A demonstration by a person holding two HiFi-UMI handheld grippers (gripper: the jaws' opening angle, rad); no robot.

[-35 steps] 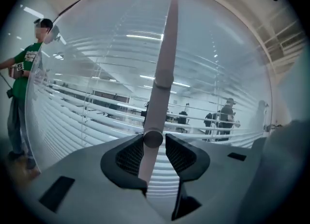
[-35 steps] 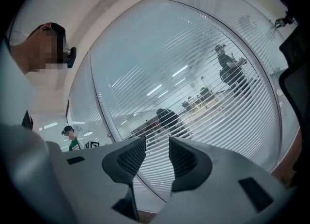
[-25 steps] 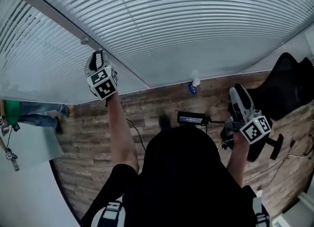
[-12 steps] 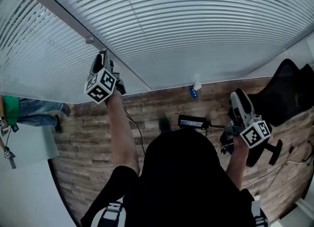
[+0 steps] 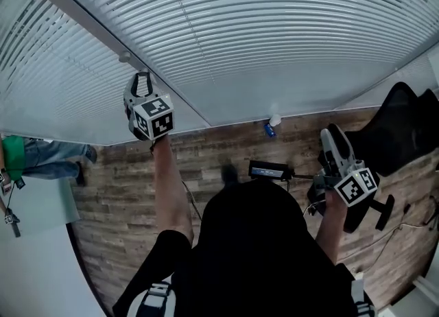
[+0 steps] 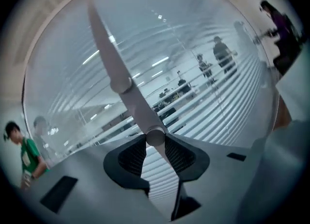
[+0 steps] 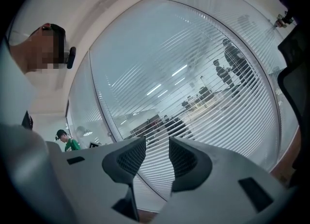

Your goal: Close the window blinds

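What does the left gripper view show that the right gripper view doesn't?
Only the left gripper view: the blinds' wand running down into the left claw, whose jaws are closed on it.
Only the right gripper view: the right claw with its jaws apart and nothing between them, and a black chair at the right edge.
Both: the slatted blinds on the glass, and a person in a green shirt low on the left.
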